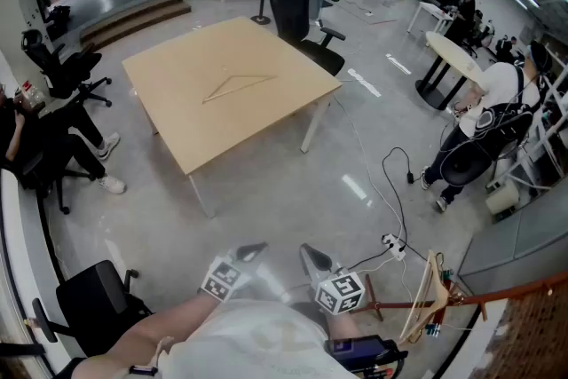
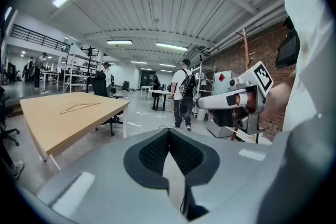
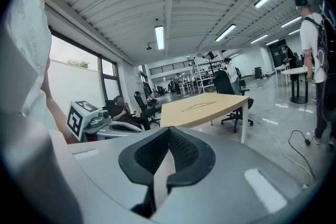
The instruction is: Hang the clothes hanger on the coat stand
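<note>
There's our thin, pale wooden triangular clothes hanger (image 1: 238,87), lying flat near the middle of the square light-wood bench (image 1: 177,138), well apart from us across the grey floor (image 1: 293,191). We judge it light and stiff, a bare frame that will slide on that smooth top sooner than lift. The place to take it looks like the neck under the hook or one sloping arm, pinched across the thin wood so it can't swing. The hook itself is too small to make out from here. A black office chair (image 1: 302,9) stands at the bench's far edge. Down by our body, the left tool (image 1: 253,250) has its jaws pressed together with nothing between them, and the right tool (image 1: 311,255) beside it is closed and empty too; both point out and slightly down. The reddish-brown wooden coat stand (image 2: 244,52) is off to our right by the brick wall. Both tools will need to open before any pick.
</note>
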Demonstrator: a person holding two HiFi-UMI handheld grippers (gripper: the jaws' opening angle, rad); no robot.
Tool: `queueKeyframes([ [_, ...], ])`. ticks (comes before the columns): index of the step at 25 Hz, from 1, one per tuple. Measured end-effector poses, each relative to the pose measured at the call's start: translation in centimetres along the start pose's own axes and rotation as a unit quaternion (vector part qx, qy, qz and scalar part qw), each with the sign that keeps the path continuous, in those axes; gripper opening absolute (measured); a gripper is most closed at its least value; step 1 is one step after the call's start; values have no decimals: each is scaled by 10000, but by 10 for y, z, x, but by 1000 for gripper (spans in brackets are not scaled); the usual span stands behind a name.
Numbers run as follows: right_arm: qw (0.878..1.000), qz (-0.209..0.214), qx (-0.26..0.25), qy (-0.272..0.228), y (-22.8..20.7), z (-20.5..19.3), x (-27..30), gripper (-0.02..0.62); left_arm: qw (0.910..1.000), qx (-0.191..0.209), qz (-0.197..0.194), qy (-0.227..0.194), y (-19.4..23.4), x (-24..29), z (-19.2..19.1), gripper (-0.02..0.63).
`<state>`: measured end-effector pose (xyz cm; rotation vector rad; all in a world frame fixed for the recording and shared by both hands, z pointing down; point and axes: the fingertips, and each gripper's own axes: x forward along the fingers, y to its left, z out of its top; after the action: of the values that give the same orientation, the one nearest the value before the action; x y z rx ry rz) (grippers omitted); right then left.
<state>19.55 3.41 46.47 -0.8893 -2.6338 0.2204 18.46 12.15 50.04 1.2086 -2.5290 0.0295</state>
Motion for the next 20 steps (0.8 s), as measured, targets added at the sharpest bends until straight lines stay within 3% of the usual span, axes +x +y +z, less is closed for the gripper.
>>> queueKeyframes([
  [11, 9996, 251, -86, -55, 15, 11, 41, 14, 9993, -183, 313, -37, 41, -14, -6, 2],
  [20, 9975, 703, -76, 51, 0, 11, 85, 14, 9973, -293, 671, 48, 73, 0, -4, 2],
])
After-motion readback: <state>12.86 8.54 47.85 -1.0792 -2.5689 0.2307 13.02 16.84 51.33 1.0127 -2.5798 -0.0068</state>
